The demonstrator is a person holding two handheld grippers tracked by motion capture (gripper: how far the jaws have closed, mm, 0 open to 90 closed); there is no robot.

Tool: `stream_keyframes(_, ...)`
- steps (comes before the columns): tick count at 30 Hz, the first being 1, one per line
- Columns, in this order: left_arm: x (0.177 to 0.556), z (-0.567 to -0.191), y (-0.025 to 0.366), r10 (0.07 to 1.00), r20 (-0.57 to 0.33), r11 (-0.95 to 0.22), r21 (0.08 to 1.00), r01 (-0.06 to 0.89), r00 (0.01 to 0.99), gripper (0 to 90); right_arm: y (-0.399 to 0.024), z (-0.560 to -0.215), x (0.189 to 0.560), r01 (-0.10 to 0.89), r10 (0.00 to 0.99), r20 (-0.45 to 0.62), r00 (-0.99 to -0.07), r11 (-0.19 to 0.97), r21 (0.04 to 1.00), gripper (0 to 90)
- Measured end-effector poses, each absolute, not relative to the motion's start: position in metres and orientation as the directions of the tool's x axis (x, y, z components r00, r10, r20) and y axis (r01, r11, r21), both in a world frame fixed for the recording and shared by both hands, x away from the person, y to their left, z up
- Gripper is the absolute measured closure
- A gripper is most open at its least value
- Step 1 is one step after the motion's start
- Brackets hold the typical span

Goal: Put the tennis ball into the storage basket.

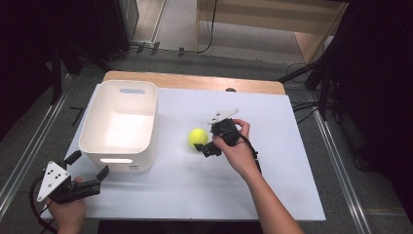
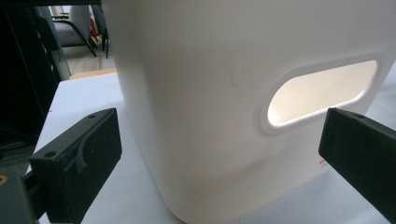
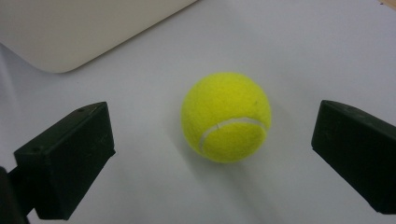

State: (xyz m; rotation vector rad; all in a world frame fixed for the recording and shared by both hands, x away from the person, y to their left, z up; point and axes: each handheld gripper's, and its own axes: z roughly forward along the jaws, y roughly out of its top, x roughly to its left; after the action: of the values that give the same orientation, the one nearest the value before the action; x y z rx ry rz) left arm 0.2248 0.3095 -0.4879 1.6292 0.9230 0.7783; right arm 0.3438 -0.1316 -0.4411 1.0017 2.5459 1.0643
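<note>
A yellow-green tennis ball (image 1: 198, 137) rests on the white table top (image 1: 195, 187), just right of a white plastic bin (image 1: 119, 124) with handle slots. My right gripper (image 1: 208, 138) is open and low over the table. In the right gripper view its jaws stand on either side of the ball (image 3: 226, 116) without touching it, the right gripper (image 3: 217, 140) wide apart. My left gripper (image 1: 88, 164) is open near the table's front left corner, pointing at the bin's near wall. In the left gripper view the bin wall (image 2: 210, 70) with its slot lies just beyond the left gripper (image 2: 219, 140).
The bin looks empty from above. A corner of the bin (image 3: 70, 28) lies beyond the ball in the right gripper view. A wooden table edge (image 1: 195, 80) runs along the back. Dark stands and cables (image 1: 311, 105) sit on the floor around the table.
</note>
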Motion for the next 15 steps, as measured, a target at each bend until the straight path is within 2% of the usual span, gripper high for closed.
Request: stream_keyframes(15,0.225,-0.488,0.31,0.871,0.032,-0.138,0.974,0.182,0.49,0.0,-0.12,-0.448,0.36,0.54,0.645,0.084,-0.759,0.553,0.635,0.0)
